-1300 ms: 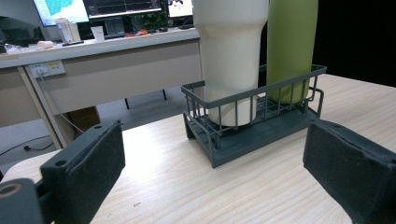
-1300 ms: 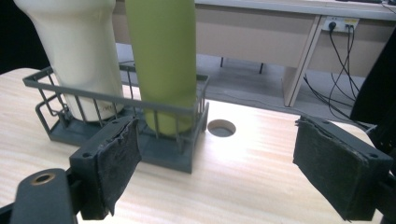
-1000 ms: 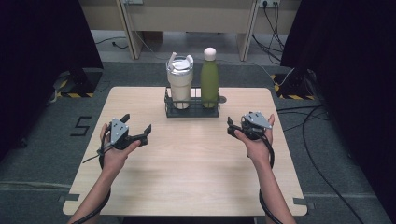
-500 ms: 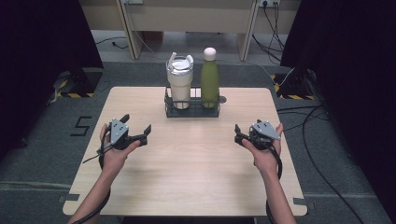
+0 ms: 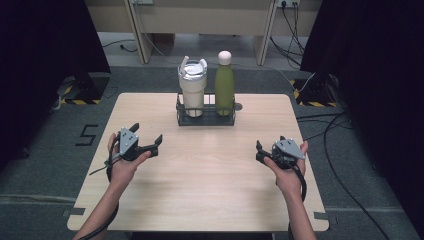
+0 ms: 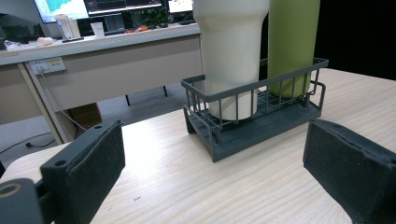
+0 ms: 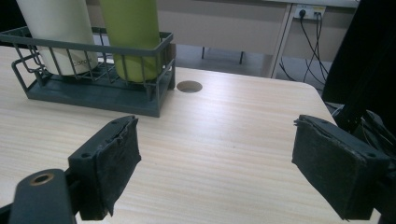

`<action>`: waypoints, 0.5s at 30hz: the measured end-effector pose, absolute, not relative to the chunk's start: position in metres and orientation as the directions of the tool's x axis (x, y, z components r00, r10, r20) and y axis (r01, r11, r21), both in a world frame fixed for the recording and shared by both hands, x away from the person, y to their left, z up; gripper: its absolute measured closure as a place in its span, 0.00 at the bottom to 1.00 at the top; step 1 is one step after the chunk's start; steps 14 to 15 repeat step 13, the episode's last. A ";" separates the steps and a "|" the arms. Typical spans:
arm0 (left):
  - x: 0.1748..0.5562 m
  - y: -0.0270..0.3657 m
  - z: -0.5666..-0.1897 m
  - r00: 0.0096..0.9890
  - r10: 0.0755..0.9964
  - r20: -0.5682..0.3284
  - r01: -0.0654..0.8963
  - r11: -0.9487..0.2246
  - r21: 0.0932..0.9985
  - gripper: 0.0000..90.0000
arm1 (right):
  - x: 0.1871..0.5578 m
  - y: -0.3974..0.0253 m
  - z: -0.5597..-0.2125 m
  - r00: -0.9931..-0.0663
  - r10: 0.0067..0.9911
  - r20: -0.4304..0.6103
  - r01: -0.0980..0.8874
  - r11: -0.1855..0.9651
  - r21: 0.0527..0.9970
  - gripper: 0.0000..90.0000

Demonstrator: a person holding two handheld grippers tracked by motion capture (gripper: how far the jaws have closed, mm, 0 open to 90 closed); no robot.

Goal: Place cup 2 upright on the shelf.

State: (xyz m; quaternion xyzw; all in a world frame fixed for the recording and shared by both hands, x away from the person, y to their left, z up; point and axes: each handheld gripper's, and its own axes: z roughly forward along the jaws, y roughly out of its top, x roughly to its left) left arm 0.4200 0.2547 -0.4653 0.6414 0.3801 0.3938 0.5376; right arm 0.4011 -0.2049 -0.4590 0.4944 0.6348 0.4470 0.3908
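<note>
Now | both grippers' fingers spread wide, empty | cream tumbler [image 7: 60,32] lettering unreadable | floor mark [image 5: 88,135] reads "5"

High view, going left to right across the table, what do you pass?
Left gripper → cream tumbler → green bottle → right gripper. The tumbler and bottle stand side by side in the dark wire rack at the table's far edge.

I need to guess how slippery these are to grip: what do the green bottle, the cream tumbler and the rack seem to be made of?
The slim green bottle looks like matt-coated metal, with no glare. The cream tumbler has a similar satin coat; metal or plastic, unclear. The dark grey wire rack looks like painted metal.
</note>
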 end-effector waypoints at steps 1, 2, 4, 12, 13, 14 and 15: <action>0.420 0.255 -0.465 0.401 0.911 0.097 0.065 -0.134 0.989 0.05 | 0.401 -0.205 -0.459 -0.204 0.977 -0.055 0.278 0.112 0.954 0.17; 0.420 0.254 -0.466 0.402 0.910 0.098 0.065 -0.135 0.989 0.05 | 0.400 -0.205 -0.460 -0.204 0.977 -0.054 0.274 0.110 0.955 0.17; 0.420 0.254 -0.466 0.403 0.910 0.098 0.066 -0.135 0.989 0.05 | 0.399 -0.205 -0.462 -0.205 0.977 -0.058 0.280 0.115 0.953 0.17; 0.420 0.252 -0.464 0.428 0.899 0.092 0.086 -0.142 0.986 0.04 | 0.399 -0.205 -0.464 -0.205 0.977 -0.059 0.288 0.117 0.951 0.17; 0.419 0.251 -0.462 0.433 0.897 0.091 0.086 -0.142 0.986 0.04 | 0.399 -0.205 -0.464 -0.206 0.977 -0.059 0.288 0.118 0.950 0.17; 0.419 0.251 -0.462 0.433 0.897 0.091 0.086 -0.142 0.986 0.04 | 0.399 -0.205 -0.464 -0.206 0.977 -0.059 0.288 0.118 0.950 0.17; 0.419 0.251 -0.462 0.433 0.897 0.091 0.086 -0.142 0.986 0.04 | 0.399 -0.205 -0.464 -0.206 0.977 -0.059 0.288 0.118 0.950 0.17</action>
